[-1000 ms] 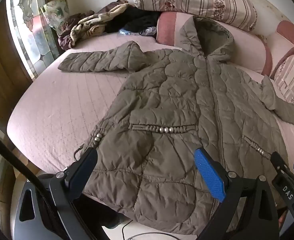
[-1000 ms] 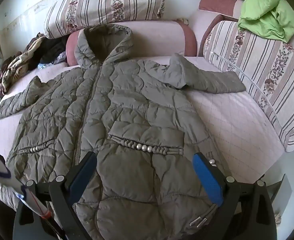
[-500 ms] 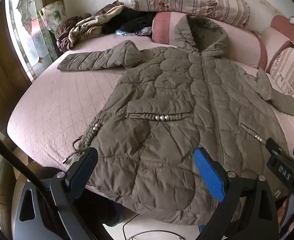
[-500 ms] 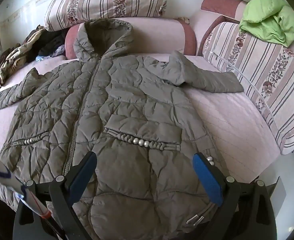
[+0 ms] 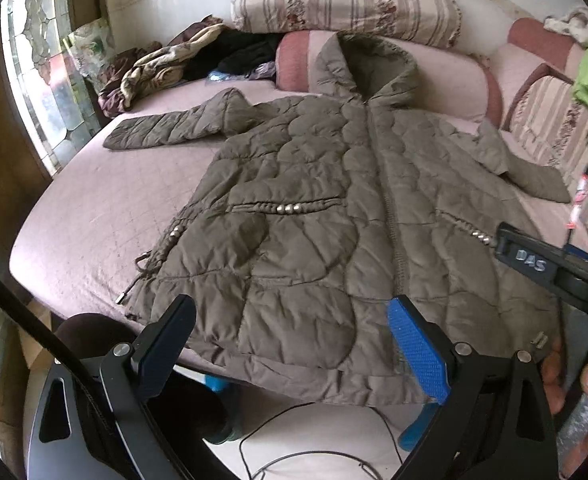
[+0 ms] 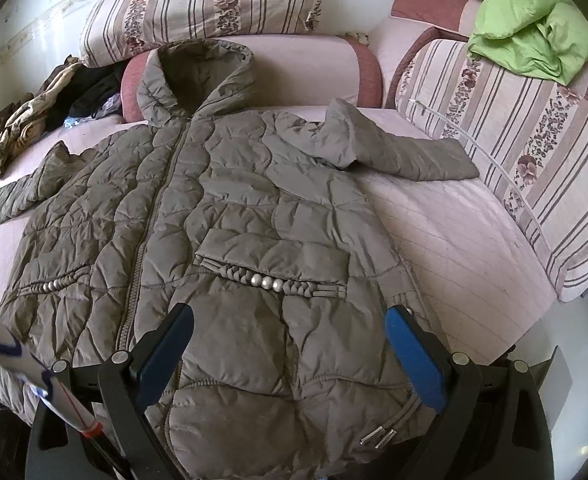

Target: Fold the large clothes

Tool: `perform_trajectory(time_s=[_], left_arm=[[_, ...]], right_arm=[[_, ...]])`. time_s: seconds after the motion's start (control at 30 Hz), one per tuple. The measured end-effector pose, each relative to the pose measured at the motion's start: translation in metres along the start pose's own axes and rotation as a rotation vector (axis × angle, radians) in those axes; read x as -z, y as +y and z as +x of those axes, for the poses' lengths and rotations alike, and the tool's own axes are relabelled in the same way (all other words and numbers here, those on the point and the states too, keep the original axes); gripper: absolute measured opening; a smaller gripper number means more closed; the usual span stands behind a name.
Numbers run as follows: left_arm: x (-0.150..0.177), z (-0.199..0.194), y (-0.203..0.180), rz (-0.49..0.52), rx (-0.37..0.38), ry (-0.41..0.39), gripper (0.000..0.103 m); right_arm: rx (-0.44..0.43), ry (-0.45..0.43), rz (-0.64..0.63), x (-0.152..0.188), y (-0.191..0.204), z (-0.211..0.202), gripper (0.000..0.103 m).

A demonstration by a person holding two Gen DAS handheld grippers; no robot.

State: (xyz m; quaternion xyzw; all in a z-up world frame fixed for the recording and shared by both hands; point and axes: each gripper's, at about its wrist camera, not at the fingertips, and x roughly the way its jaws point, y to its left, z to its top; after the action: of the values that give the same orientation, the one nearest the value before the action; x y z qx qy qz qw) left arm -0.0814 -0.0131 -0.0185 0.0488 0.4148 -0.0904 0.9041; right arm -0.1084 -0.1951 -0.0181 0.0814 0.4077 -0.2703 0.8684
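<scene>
Olive quilted hooded coat (image 6: 230, 240) spread face up, zipped, on the pink bed (image 6: 453, 240); hood at 12 o'clock against the bolster, hem at 6 o'clock hanging over the bed's near edge, sleeves out toward 9 and 2 o'clock. Not yet folded, by the look of it.

Left tool (image 5: 290, 344) wide open, holding nothing, poised above the hem's left half. Right tool (image 6: 288, 344) likewise spread wide and empty, over the hem's right half near the drawcord ends (image 6: 377, 436).

Probably light for its bulk, soft and puffy; springy filling likely to push folds back open. Smooth shell, likely slippery, so thin pinches apt to slide off. Better holds, most likely: sleeve cuff (image 6: 453, 162), shoulder seam, or hem edge, taking a full thickness of padding rather than just the outer skin. Beaded pocket trim (image 6: 268, 282) and drawcord best avoided as grip points.

Readable writing: "DAS" in pale letters on the black part (image 5: 529, 266) of the other tool at 3 o'clock in the left wrist view. No brand or label visible on the coat itself.
</scene>
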Motion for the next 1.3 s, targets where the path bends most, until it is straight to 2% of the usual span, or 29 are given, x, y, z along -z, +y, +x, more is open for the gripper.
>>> perform_trajectory(time_s=[0.27,0.4,0.53,0.67,0.93,1.1,1.3], left_arm=[[0.007,0.000,-0.008,0.030,0.063,0.030,0.097],[0.007,-0.002,-0.007,0.022,0.046,0.019,0.097],[-0.004,0.000,0.012,-0.043,-0.009,-0.005,0.097],[-0.020,0.013,0.042,-0.099,-0.080,0.012,0.097],[-0.046,0.027,0.105,-0.082,-0.289,-0.018,0.097],[-0.064,0.041,0.148,-0.104,-0.327,0.024,0.097],[-0.093,0.057,0.205,-0.162,-0.370,0.036,0.097]], right_arm=[[0.004,-0.009,-0.006,-0.001,0.001,-0.004,0.099],[0.007,-0.007,-0.006,-0.001,0.002,-0.005,0.099],[0.009,-0.001,-0.009,-0.001,0.003,-0.005,0.099],[0.010,0.007,-0.020,-0.001,0.007,-0.003,0.099],[0.014,0.016,-0.048,-0.001,0.016,0.002,0.099],[0.021,-0.005,-0.076,-0.003,0.023,0.002,0.099],[0.005,-0.028,-0.109,-0.012,0.029,0.002,0.099]])
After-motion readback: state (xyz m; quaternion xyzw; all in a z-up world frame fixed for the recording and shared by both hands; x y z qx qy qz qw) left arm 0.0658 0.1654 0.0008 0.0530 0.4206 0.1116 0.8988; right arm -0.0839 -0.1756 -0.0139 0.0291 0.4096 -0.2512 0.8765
